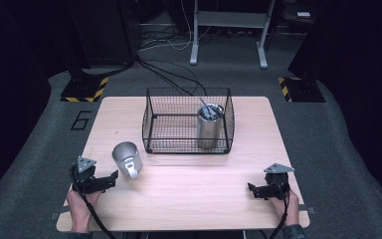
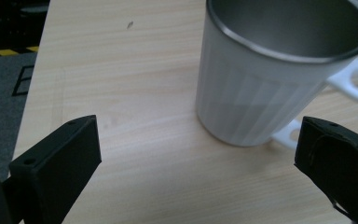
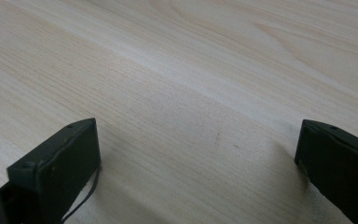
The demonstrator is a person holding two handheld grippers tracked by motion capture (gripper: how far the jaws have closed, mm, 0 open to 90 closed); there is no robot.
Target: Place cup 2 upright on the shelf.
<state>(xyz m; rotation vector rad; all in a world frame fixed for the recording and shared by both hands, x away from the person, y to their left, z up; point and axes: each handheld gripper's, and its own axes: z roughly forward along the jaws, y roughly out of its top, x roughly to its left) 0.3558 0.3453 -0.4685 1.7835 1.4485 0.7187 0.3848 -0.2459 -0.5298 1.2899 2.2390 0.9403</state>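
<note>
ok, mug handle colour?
White; the handle on the mug shows best in the left gripper view.

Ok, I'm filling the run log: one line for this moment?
left gripper: open, beside mug, not touching | right gripper: open, over bare table | tumbler: upright in wire basket

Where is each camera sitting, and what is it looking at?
High view: sits above the person's side, looking forward and down on the wooden table, wire basket, steel tumbler and mug; both hands show, with the left hand-held gripper and right hand-held gripper.
Left gripper view: rides the left hand-held gripper, looking between its open black jaws at the mug.
Right gripper view: rides the right hand-held gripper, looking at bare tabletop between open jaws.
Shared: the high and left gripper views both show the mug.
</note>
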